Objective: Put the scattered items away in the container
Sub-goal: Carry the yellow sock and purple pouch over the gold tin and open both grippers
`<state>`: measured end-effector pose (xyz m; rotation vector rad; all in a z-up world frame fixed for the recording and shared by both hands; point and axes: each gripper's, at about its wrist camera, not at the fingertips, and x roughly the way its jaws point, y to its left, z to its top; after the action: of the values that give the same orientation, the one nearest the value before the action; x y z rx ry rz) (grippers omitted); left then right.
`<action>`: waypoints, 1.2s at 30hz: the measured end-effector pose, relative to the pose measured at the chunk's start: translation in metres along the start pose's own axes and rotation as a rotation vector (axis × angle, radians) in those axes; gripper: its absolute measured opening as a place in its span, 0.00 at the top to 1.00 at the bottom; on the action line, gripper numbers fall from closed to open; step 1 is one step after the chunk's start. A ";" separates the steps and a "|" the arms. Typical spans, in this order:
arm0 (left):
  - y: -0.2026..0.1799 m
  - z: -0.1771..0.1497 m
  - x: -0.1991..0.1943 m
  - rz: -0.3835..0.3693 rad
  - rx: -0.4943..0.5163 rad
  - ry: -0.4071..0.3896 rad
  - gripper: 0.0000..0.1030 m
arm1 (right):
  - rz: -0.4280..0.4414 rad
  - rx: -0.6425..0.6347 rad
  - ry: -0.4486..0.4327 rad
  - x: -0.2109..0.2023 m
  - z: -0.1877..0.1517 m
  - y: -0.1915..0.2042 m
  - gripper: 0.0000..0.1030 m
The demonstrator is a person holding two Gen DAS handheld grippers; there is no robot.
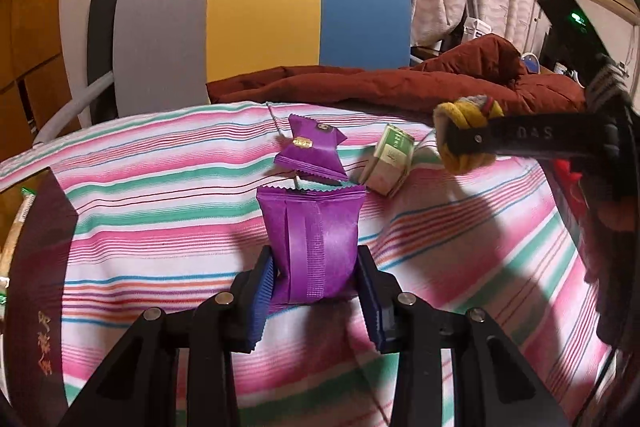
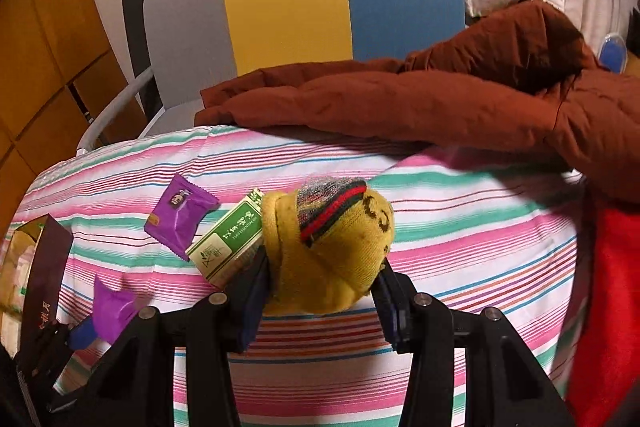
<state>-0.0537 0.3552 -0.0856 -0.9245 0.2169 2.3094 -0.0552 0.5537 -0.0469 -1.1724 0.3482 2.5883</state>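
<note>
Currently pinching light, crinkly purple sachet [image 1: 316, 247] across its puffed sides in left gripper [image 1: 318, 291], near centre of striped cloth [image 1: 160, 227], dark container [image 1: 38, 267] far left. Clamping soft, squashy yellow sock roll [image 2: 332, 247] in right gripper [image 2: 320, 291], mid-bundle; likely needing gentle pressure only.

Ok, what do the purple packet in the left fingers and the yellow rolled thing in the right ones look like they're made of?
Purple packet: thin foil-like plastic film, slightly glossy, judging by its crimped, zigzag-cut ends and pressed back seam. Yellow rolled thing: soft knitted fabric, matte and fuzzy, probably a rolled sock, with visible knit texture and a red and green woven band.
</note>
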 end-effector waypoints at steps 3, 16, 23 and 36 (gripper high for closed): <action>-0.006 -0.005 -0.008 0.005 0.029 -0.017 0.62 | -0.004 -0.011 -0.008 -0.003 0.000 0.002 0.53; -0.005 -0.019 -0.031 0.021 0.028 -0.043 0.62 | -0.045 -0.072 -0.067 -0.017 0.000 0.014 0.53; 0.000 -0.026 -0.041 0.029 0.006 -0.048 0.62 | -0.056 -0.086 -0.079 -0.019 -0.001 0.018 0.53; 0.010 -0.037 -0.054 0.034 -0.031 -0.053 0.62 | -0.085 -0.133 -0.136 -0.034 0.000 0.028 0.53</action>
<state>-0.0090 0.3062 -0.0777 -0.8800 0.1753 2.3712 -0.0431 0.5225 -0.0182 -1.0210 0.0964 2.6330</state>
